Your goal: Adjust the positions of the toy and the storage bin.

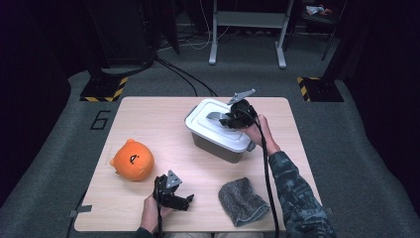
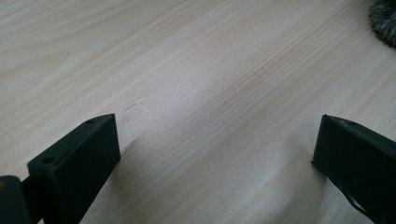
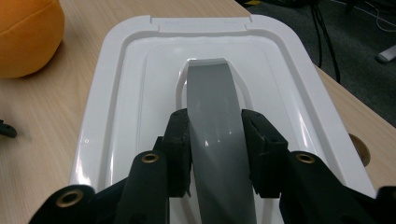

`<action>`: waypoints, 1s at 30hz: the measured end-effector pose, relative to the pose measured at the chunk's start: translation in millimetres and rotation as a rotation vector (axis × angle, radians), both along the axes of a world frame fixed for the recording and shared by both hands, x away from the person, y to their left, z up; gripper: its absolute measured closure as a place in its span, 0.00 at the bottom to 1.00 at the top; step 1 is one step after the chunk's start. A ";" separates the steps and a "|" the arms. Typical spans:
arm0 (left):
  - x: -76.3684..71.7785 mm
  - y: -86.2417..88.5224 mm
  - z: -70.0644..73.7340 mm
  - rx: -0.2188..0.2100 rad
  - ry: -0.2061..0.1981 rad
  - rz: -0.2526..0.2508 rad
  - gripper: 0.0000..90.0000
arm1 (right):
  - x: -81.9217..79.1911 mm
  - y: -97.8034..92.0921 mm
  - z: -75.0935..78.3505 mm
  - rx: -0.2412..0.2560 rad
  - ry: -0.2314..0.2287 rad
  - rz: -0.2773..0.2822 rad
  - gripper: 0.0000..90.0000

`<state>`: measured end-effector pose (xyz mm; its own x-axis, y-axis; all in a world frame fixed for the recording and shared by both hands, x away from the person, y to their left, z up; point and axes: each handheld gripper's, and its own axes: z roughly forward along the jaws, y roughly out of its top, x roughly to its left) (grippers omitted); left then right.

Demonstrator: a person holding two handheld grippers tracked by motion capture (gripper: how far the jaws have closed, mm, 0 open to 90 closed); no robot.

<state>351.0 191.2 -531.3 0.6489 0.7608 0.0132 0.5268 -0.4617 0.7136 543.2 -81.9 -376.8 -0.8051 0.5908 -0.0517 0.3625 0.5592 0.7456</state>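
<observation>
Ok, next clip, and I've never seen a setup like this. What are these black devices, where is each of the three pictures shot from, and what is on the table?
A person sits at a wooden table with a hand-held two-jaw gripper in each hand; no robot arm is involved. The high view looks down from above the person's side. The other two pictures come from cameras riding on the grippers, looking along their black jaws.

The right gripper is closed on the grey handle of the white lid of a storage box. The left gripper rests low over bare wood, jaws wide apart, holding nothing.

Also on the table: an orange plush toy at the left and a grey cloth near the front edge.
</observation>
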 end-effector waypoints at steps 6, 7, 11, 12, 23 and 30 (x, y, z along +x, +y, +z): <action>0.0 0.0 0.0 0.000 0.000 0.001 0.00 | -9.3 6.7 -0.4 -0.007 -0.009 -0.061 0.72; 0.0 0.0 0.0 0.000 0.000 0.001 0.00 | -10.3 7.6 -0.7 -0.005 -0.011 -0.070 0.71; -0.1 -0.1 0.0 -0.002 0.002 0.001 0.00 | -12.7 10.6 -1.0 0.001 -0.004 -0.126 0.72; -0.1 -0.1 0.0 -0.002 0.002 0.001 0.00 | -13.1 11.2 -1.0 0.000 -0.005 -0.139 0.72; 0.3 0.3 0.3 0.003 0.002 0.005 0.00 | -20.1 24.9 -1.7 0.037 0.028 -0.225 0.73; 0.9 0.5 0.3 0.005 -0.002 0.002 0.00 | -21.0 27.9 -2.5 0.043 0.021 -0.205 0.74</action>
<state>351.9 191.7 -531.1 0.6470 0.7623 0.0185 0.5266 -0.4642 0.7122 522.2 -54.1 -379.3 -0.6684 0.7437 -0.0070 0.4812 0.4396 0.7584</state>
